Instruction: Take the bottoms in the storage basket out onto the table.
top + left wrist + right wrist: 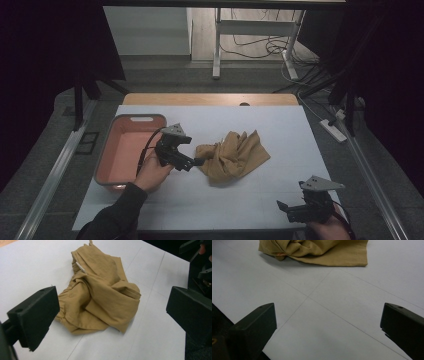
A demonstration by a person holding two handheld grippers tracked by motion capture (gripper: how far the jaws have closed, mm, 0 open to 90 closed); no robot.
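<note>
Tan cotton, a crumpled garment (233, 156), lies bunched at the middle of the white table cover (260, 200), just right of the salmon-pink plastic tub (125, 150), probably its destination. Left gripper (199, 162) reaches its near edge, jaws spread wide and empty to straddle a fold. Right gripper (283, 206) waits well apart near the front edge, likewise wide and empty.

The left tongs (110, 312) are standing wide apart, with a crumpled tan garment (100, 295) lying bunched between and beyond the jaws on the white tabletop (30, 267). A small white tag (80, 267) is poking from its folds.
</note>
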